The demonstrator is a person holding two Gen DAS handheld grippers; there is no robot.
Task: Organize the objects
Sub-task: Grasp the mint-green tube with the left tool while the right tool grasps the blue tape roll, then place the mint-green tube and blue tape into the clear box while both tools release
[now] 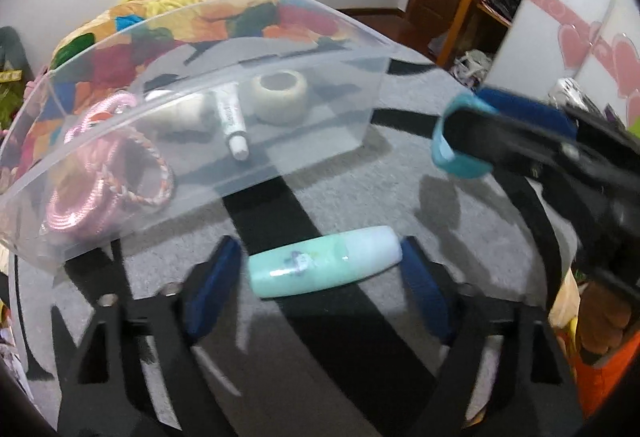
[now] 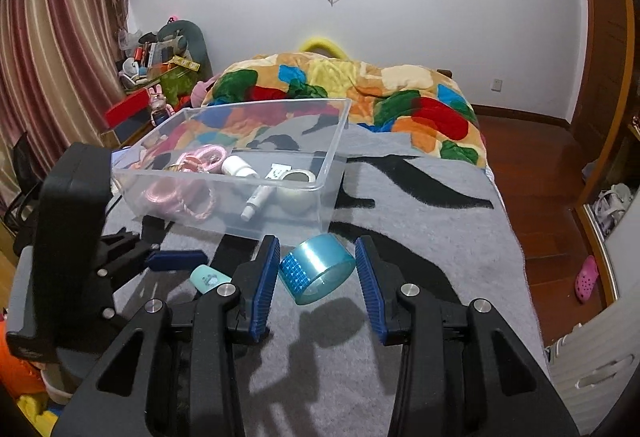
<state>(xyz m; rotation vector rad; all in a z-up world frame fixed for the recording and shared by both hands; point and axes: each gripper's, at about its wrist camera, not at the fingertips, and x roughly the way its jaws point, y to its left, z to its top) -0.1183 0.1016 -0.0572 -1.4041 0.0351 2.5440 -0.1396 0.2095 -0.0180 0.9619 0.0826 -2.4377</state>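
Just in front of the clear bin [image 2: 328, 165], centre your spread right gripper [image 2: 318, 277] around the blue tape roll [image 2: 318, 269] before closing, left gripper [image 1: 320, 269] likewise released around the green tube [image 1: 324, 263].

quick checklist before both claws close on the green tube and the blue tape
1. Left claw open and straddling the green tube: ok.
2. Right claw open with the blue tape roll between its fingers: ok.
3. Tube lying flat on the grey blanket: ok.
4. Tape centred between the fingers: not ok, it sits nearer the left one.
5. Clear bin open on top, floor space free near its right wall: ok.
6. Claws clear of each other: cannot tell.
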